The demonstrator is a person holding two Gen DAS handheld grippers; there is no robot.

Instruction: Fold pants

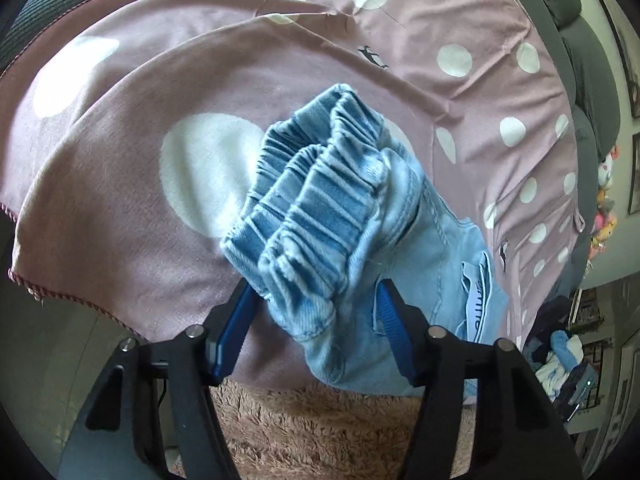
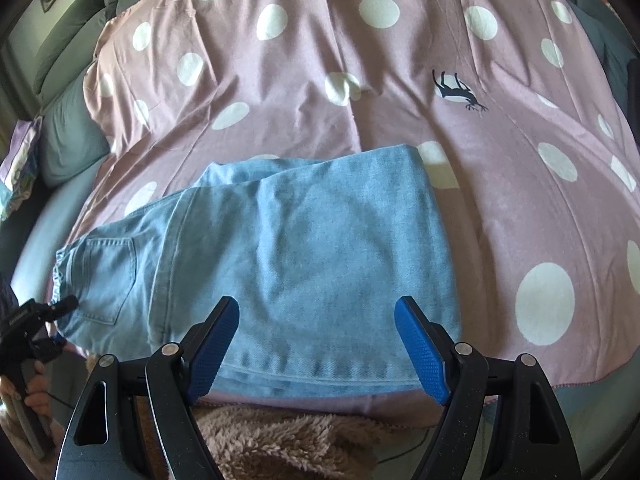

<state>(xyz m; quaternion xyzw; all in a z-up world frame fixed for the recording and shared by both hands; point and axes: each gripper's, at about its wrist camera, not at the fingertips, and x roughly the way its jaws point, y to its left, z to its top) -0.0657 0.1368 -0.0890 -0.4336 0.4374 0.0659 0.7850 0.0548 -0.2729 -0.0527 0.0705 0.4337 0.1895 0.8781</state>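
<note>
The light-blue denim pants (image 2: 304,256) lay folded on a pink, white-dotted bedsheet (image 2: 520,184); their white inner label (image 1: 478,312) bore unreadable writing. The left gripper (image 1: 316,316) stood spread around the gathered elastic waistband (image 1: 316,208), while the right gripper (image 2: 318,332) hung spread above the hem.

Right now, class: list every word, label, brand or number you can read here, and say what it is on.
None reads in full.
Pants: white inner tag bears dark print, folded and blurred, unreadable.
Pink dotted sheet: black deer figure, no words.
Wall pictures: too small.
</note>
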